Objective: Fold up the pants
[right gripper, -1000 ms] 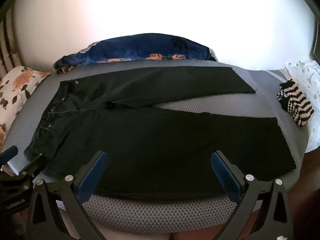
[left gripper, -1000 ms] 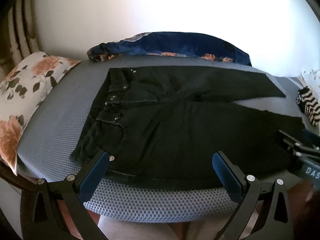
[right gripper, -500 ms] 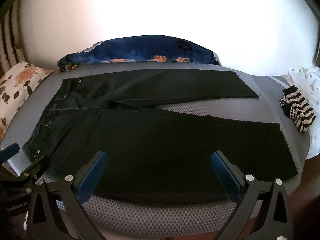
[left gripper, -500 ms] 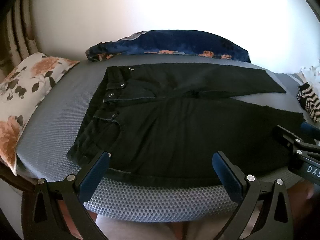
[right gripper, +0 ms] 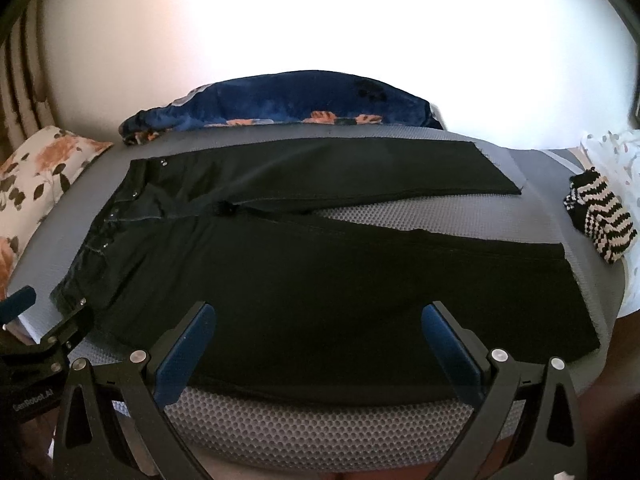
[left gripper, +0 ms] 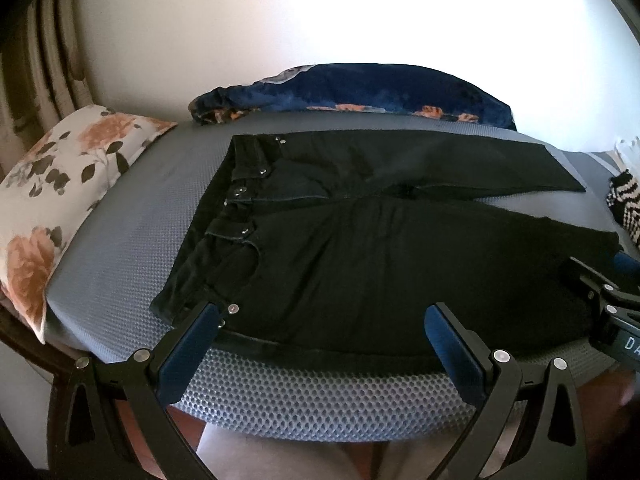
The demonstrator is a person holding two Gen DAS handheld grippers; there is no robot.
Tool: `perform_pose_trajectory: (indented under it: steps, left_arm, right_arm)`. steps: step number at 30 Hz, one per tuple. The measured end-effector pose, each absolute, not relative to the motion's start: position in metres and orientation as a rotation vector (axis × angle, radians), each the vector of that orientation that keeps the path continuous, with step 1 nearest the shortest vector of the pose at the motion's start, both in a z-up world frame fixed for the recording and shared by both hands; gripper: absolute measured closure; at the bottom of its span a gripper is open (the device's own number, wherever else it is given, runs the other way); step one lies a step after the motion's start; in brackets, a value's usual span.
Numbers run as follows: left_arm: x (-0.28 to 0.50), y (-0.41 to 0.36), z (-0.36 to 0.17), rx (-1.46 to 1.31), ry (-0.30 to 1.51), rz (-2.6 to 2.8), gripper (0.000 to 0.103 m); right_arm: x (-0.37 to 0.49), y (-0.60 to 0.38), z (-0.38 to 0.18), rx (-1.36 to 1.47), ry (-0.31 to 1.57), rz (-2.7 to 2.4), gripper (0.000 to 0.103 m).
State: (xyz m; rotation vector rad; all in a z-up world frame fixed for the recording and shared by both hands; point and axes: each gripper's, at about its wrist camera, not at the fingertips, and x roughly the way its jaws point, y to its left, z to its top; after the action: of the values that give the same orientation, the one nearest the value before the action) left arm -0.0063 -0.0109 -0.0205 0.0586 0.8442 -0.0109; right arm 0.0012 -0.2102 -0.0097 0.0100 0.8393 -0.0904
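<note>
Black pants (left gripper: 380,248) (right gripper: 320,272) lie flat on a grey mesh mattress (left gripper: 120,232) (right gripper: 460,220), waistband to the left, both legs spread apart toward the right. My left gripper (left gripper: 322,320) hovers open at the near edge by the waist corner, nothing between its blue pads. My right gripper (right gripper: 318,320) is open too, above the near leg's lower edge. Each gripper shows at the side of the other's view: the right one (left gripper: 600,296) near the leg hem, the left one (right gripper: 44,320) by the waistband.
A floral pillow (left gripper: 60,184) (right gripper: 36,172) lies at the left end. A dark blue floral blanket (left gripper: 360,88) (right gripper: 280,100) is bunched along the far side by the white wall. A striped black-and-white knit item (right gripper: 600,216) (left gripper: 624,200) sits at the right end.
Both grippers have risen and drawn slightly nearer the bed edge, so the pants sit a little lower in view. The pants have not moved; both stay open.
</note>
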Motion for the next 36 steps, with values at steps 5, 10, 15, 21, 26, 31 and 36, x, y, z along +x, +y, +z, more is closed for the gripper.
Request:
perform_pose_trajectory:
  steps: [5, 10, 15, 21, 26, 31, 36]
  left_arm:
    - [-0.006, -0.011, -0.020, 0.060, 0.851, -0.009, 0.001]
    - [-0.007, -0.011, -0.020, 0.057, 0.851, -0.009, 0.001]
    - [-0.007, -0.011, -0.021, 0.054, 0.851, -0.009, 0.001]
    - [-0.007, -0.010, -0.023, 0.050, 0.855, -0.017, 0.001]
    - [-0.002, -0.009, -0.028, 0.046, 0.871, -0.022, 0.001]
    - [0.014, 0.006, -0.029, 0.017, 0.886, -0.022, 0.001]
    - [0.047, 0.042, -0.018, 0.001, 0.856, 0.041, 0.001]
  right_arm:
    - [0.002, -0.210, -0.010, 0.009, 0.843, -0.089, 0.000]
    - [0.003, -0.209, -0.011, 0.016, 0.850, -0.088, 0.000]
    - [0.003, -0.212, -0.011, 0.017, 0.853, -0.086, 0.000]
    - [0.003, -0.213, -0.012, 0.019, 0.855, -0.088, 0.000]
    - [0.005, -0.213, -0.017, 0.028, 0.869, -0.085, 0.000]
    - [0.008, -0.221, -0.021, 0.090, 0.886, -0.067, 0.000]
    - [0.013, -0.229, -0.023, 0.207, 0.888, -0.048, 0.000]
